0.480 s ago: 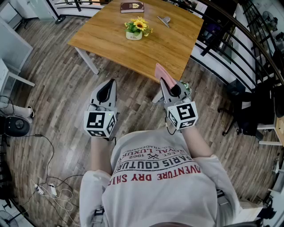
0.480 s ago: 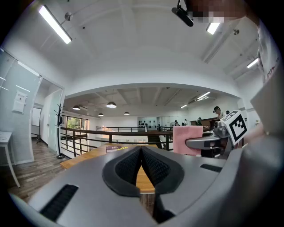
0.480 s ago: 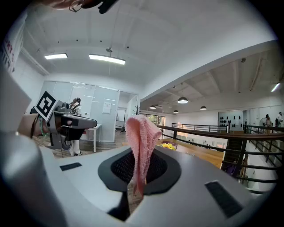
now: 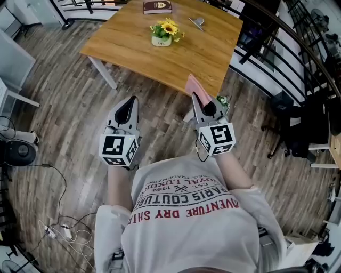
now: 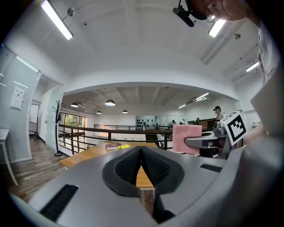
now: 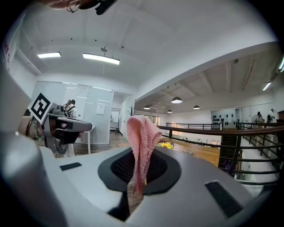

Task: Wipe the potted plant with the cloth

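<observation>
First, nearest: a person in a pale printed T-shirt (image 4: 186, 213) stands on a wood-plank floor (image 4: 69, 106) with one gripper in each hand. Both are held out roughly level, side by side and apart, pointing toward the table.

Item, left gripper (image 4: 131, 102): grey body, marker cube (image 4: 118, 149) at the hand end. Jaws pressed together, pads meeting, nothing between them.

Item, right gripper (image 4: 197, 98): same make, marker cube (image 4: 216, 139) at the hand end. Jaws closed on a pink cloth (image 4: 193, 84). The cloth is pinched in a fold between the pads and stands up past the tips. From above, its free end lies against the table's near edge.

Item, floor clutter on the person's left: loose cables (image 4: 58, 229) and a black round device (image 4: 18, 152).

Item, table (image 4: 128, 50): light wood top, white legs, ahead of both grippers.

Item, potted plant (image 4: 162, 33): yellow flowers and green leaves in a small white pot. It stands upright on the table's farther half, well apart from the cloth and from both grippers.

Item, metal clip (image 4: 196, 22): lying on the table, right of the plant and a little beyond it.

Item, book (image 4: 157, 7): dark cover, flat at the table's far edge.

Farthest: a dark railing (image 6: 222, 131) running past the table's right side.
</observation>
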A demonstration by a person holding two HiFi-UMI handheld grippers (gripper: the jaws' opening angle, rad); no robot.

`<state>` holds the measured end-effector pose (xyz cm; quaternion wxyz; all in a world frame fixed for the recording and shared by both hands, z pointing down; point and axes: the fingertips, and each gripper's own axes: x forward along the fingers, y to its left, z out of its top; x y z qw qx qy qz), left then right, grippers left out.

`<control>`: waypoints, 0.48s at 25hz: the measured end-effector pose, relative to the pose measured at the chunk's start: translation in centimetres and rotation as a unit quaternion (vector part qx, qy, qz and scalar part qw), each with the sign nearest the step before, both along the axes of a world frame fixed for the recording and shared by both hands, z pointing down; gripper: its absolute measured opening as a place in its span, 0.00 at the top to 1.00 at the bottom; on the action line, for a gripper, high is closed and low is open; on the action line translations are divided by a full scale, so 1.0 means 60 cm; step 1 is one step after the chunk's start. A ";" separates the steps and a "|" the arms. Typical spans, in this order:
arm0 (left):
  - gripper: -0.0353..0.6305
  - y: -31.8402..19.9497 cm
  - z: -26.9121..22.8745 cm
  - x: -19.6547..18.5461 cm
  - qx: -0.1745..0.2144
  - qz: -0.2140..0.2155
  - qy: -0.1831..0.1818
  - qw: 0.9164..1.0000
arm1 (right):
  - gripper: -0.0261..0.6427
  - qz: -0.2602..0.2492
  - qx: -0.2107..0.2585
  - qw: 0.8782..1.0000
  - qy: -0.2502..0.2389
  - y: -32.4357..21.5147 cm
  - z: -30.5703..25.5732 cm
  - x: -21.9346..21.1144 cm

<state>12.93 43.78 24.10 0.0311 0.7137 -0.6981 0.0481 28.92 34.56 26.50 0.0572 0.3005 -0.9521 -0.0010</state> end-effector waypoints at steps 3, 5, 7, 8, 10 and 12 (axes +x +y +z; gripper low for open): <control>0.92 0.011 0.013 -0.017 -0.007 -0.002 0.003 1.000 | 0.91 0.017 -0.010 1.000 -0.007 0.003 0.009 -0.005; 0.92 0.015 0.020 -0.029 -0.011 -0.001 0.004 1.000 | 0.91 0.023 -0.023 0.999 -0.008 0.003 0.018 -0.013; 0.92 0.019 0.030 -0.040 -0.018 0.000 0.005 1.000 | 0.91 0.026 -0.036 0.999 -0.005 0.004 0.030 -0.020; 0.92 0.020 0.034 -0.046 -0.020 -0.001 0.007 1.000 | 0.91 0.027 -0.040 0.999 -0.002 0.003 0.037 -0.024; 0.92 0.017 0.043 -0.063 -0.023 -0.005 0.014 1.000 | 0.91 0.029 -0.044 0.999 0.007 -0.007 0.046 -0.037; 0.92 0.004 0.052 -0.087 -0.026 -0.008 0.022 0.999 | 0.91 0.029 -0.046 0.998 0.012 -0.029 0.052 -0.058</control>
